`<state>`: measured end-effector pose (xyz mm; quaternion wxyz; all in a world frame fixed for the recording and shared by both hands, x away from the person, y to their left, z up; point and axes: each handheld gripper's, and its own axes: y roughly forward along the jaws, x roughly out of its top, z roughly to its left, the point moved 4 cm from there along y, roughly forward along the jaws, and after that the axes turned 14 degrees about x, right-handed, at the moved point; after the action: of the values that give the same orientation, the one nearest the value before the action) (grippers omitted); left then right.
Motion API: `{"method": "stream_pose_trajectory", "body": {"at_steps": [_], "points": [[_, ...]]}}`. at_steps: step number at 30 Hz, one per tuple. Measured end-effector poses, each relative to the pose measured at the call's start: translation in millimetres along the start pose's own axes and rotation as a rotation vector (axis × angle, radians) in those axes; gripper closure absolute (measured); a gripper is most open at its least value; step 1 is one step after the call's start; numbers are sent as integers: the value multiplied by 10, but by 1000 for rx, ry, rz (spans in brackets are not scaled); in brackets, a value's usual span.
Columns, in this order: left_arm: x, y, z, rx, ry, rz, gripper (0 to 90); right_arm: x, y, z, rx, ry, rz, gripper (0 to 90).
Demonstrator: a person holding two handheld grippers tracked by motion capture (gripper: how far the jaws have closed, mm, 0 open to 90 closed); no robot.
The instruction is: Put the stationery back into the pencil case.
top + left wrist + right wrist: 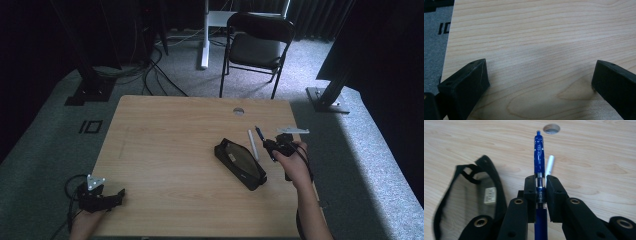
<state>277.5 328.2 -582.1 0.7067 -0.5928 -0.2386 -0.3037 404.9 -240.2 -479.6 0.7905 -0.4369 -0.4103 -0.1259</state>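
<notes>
Dark room; wooden table (165,150); grey carpet (45,150)

The blue pen (539,170) carries white lettering along its barrel in the right gripper view — "EN-GEL" can be made out, the letters before it blurred. Lower on the barrel sits a small round white mark, too small to read. A pale label (489,195) inside the black pencil case (474,202) bears dark print — illegible.
</notes>
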Motion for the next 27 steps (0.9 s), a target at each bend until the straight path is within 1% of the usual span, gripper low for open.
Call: {"method": "stream_pose_trajectory", "body": {"at_steps": [4,6,11,13,18,25,27], "points": [[0,0,0,0,0,0,12,35,-4,79,23,-17,-2,793],[0,0,0,0,0,0,12,49,-5,131,44,-20,-7,794],[0,0,0,0,1,1,12,67,3,261,74,-47,-3,794],[0,0,0,0,0,0,12,77,8,326,93,-57,-4,794],[0,0,0,0,0,0,12,77,31,433,116,-90,17,794],[0,0,0,0,1,1,12,52,78,581,177,-111,40,794],[0,0,0,0,0,0,12,39,98,612,184,-122,53,794]]}}
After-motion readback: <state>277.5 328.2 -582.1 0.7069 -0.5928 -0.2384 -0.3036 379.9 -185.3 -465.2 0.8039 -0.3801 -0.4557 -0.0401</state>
